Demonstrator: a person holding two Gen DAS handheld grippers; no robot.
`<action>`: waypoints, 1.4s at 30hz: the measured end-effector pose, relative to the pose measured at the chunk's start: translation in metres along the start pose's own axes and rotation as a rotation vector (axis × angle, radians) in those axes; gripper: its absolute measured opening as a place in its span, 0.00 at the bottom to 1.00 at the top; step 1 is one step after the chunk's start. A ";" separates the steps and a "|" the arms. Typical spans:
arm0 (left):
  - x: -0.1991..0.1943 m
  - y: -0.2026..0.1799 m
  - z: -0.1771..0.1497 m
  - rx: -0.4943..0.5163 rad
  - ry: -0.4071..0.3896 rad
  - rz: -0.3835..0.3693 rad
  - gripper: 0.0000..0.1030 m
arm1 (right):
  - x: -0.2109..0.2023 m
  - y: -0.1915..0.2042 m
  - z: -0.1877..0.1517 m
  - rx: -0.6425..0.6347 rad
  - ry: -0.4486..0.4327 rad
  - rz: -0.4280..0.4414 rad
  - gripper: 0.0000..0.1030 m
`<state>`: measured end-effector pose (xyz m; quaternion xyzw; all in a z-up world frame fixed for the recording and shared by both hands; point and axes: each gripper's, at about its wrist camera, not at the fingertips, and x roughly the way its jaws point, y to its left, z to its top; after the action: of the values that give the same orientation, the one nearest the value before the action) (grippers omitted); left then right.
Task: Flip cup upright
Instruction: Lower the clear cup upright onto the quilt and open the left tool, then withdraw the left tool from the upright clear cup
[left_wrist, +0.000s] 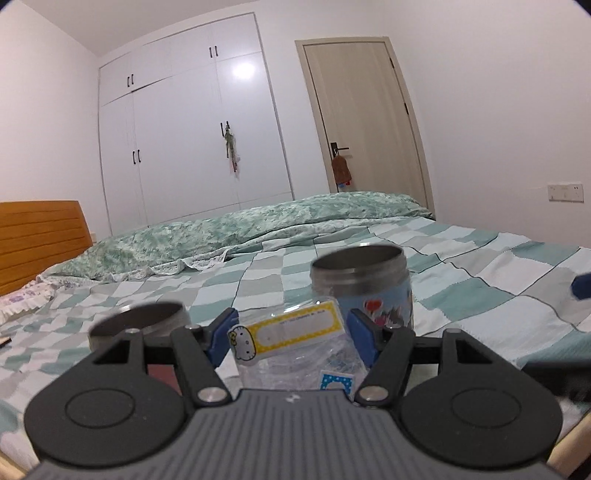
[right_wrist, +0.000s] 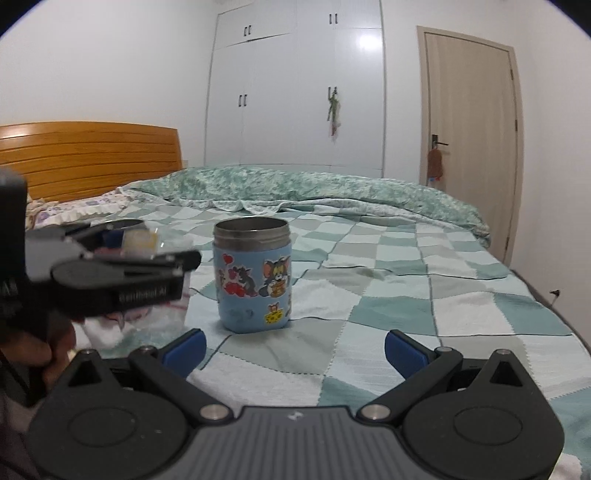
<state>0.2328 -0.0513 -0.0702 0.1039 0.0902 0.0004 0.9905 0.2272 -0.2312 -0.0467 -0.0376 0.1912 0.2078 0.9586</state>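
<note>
My left gripper (left_wrist: 293, 338) is shut on a clear plastic cup (left_wrist: 295, 350) with a yellow Hello Kitty label, held just above the bed. In the right wrist view the left gripper (right_wrist: 147, 258) shows at the left with the clear cup (right_wrist: 162, 291) in it. A blue cartoon-sticker steel cup (right_wrist: 253, 273) stands upright on the checked bedspread; it also shows behind the clear cup in the left wrist view (left_wrist: 364, 284). My right gripper (right_wrist: 295, 350) is open and empty, in front of the blue cup.
A dark steel-rimmed cup (left_wrist: 138, 325) stands left of the clear cup. A green quilt (right_wrist: 314, 192) lies across the far side of the bed. A wooden headboard (right_wrist: 92, 158) is at the left. Wardrobe (right_wrist: 295, 92) and door (right_wrist: 472, 129) stand behind.
</note>
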 end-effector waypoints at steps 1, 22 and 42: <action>0.001 -0.001 -0.004 0.006 0.008 -0.001 0.65 | -0.001 0.000 0.000 0.001 -0.001 -0.008 1.00; -0.060 0.034 0.006 -0.066 0.011 -0.107 0.96 | -0.043 0.028 -0.002 -0.032 -0.025 -0.011 1.00; -0.191 0.081 0.028 -0.238 0.083 -0.143 1.00 | -0.140 0.071 0.004 0.058 -0.139 -0.013 1.00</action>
<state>0.0513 0.0184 0.0073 -0.0212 0.1376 -0.0552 0.9887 0.0815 -0.2196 0.0112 0.0035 0.1300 0.1980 0.9715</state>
